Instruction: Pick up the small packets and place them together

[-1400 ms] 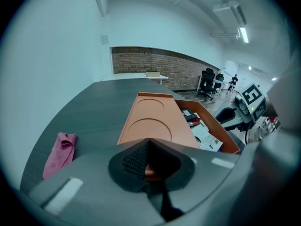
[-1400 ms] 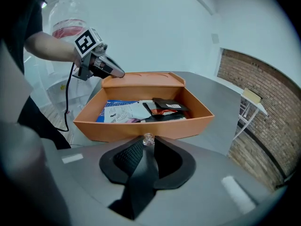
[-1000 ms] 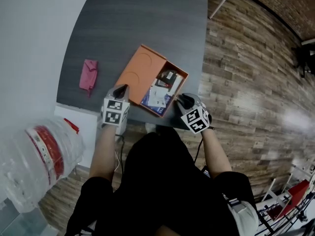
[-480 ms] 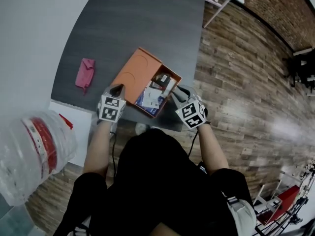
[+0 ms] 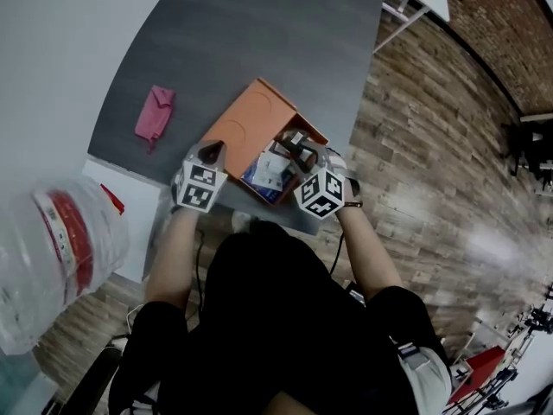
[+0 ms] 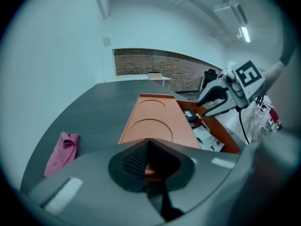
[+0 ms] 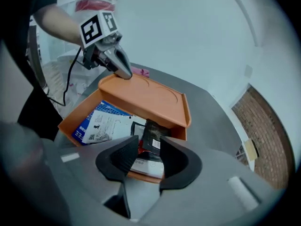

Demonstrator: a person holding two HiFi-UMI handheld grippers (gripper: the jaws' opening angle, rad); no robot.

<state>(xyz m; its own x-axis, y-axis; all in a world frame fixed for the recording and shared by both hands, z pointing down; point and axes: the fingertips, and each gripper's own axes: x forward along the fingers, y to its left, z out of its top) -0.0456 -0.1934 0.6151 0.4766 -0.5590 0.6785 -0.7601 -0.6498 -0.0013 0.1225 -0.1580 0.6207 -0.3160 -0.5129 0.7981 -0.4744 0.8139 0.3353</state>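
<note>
On the grey surface the orange box lies open, the left hand-held gripper closed at its lid, and the step looks like reaching: the right hand-held gripper, jaws apart, just widened and empty, must descend onto the small packets, which only its own view shows clearly.

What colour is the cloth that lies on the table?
The cloth is pink, seen best in the left gripper view.

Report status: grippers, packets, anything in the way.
Left gripper shut, tip on the orange lid. Right gripper open over the box, empty. Small packets inside the box, ungripped. Lid covers part of box.
</note>
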